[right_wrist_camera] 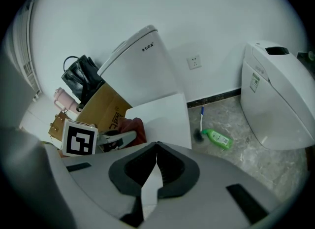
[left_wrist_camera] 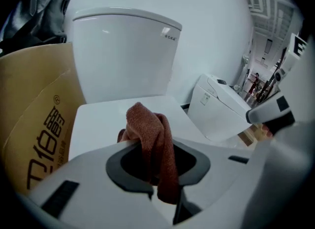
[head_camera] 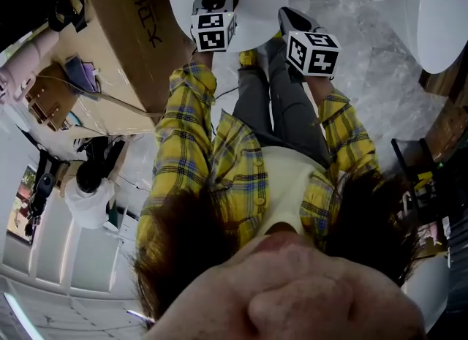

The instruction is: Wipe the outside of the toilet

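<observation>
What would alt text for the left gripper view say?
The left gripper is shut on a rust-red cloth, held above a closed white toilet lid with its tank behind. A cardboard box stands at left, a second toilet at right.

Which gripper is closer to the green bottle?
Right. The right gripper sits on the green plastic bottle's side of the white toilet; the left gripper, by the brown cardboard box.

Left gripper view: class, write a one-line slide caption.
Left claw shut on a red cloth, white toilet just ahead.
</observation>
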